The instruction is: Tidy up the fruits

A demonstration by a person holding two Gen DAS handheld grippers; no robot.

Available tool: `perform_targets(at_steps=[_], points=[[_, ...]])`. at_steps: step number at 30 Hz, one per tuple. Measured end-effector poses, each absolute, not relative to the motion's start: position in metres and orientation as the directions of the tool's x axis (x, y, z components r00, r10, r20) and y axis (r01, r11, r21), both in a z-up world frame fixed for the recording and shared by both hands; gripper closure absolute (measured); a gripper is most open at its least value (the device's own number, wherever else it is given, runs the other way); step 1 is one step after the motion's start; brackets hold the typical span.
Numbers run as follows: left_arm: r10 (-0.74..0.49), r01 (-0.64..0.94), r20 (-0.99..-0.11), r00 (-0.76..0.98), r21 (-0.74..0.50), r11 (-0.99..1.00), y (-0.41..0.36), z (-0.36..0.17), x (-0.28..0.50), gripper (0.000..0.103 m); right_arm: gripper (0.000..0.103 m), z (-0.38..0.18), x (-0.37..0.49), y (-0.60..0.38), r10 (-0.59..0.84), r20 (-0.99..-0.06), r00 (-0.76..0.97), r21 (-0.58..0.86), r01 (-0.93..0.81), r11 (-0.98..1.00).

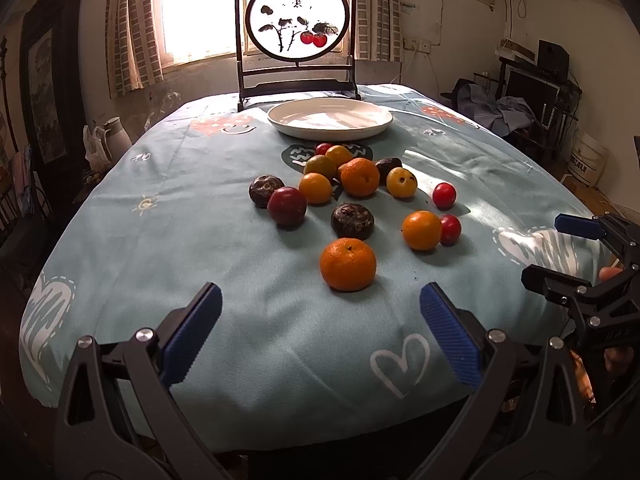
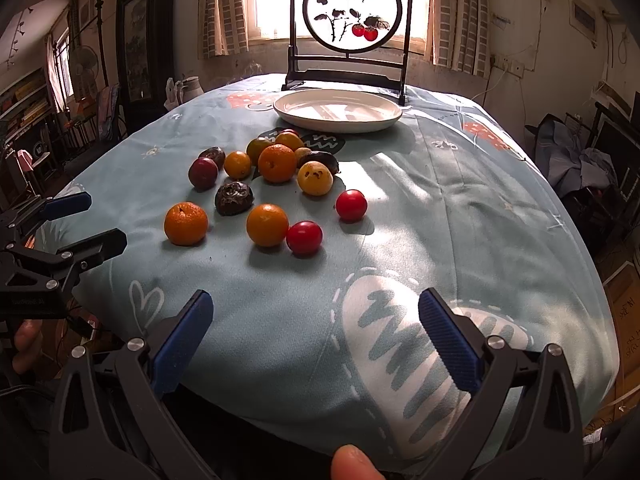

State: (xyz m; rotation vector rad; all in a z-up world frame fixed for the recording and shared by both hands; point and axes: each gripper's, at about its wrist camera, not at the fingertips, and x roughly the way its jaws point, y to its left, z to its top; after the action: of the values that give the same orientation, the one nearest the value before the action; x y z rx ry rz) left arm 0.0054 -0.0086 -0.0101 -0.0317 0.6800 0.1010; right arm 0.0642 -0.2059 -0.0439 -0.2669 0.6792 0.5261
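Note:
Several fruits lie scattered on a light blue tablecloth [image 1: 200, 248]: oranges, red plums, dark wrinkled fruits, a yellow one. The nearest orange [image 1: 347, 264] sits just ahead of my left gripper [image 1: 320, 300], which is open and holds nothing. An empty white plate [image 1: 330, 118] stands beyond the pile, in front of a framed round painting. My right gripper [image 2: 316, 304] is also open and empty, low over the near table edge, with an orange [image 2: 267, 225] and a red plum [image 2: 304, 237] ahead to its left. Each gripper shows at the side of the other's view.
A dark wooden stand with a round painted screen [image 1: 295, 16] rises at the far table edge behind the plate. A fingertip [image 2: 354, 462] shows at the bottom of the right wrist view. Furniture and clutter line both sides of the room.

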Motion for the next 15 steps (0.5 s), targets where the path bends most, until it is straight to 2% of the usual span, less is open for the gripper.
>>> perform_targets(at_steps=[15], points=[[0.077, -0.104, -0.637, 0.767, -0.005, 0.995, -0.0076, -0.0176, 0.0082, 0.002, 0.001, -0.0494, 0.0669, -0.2048, 0.372, -0.670, 0.642, -0.056, -0.544, 0.837]])
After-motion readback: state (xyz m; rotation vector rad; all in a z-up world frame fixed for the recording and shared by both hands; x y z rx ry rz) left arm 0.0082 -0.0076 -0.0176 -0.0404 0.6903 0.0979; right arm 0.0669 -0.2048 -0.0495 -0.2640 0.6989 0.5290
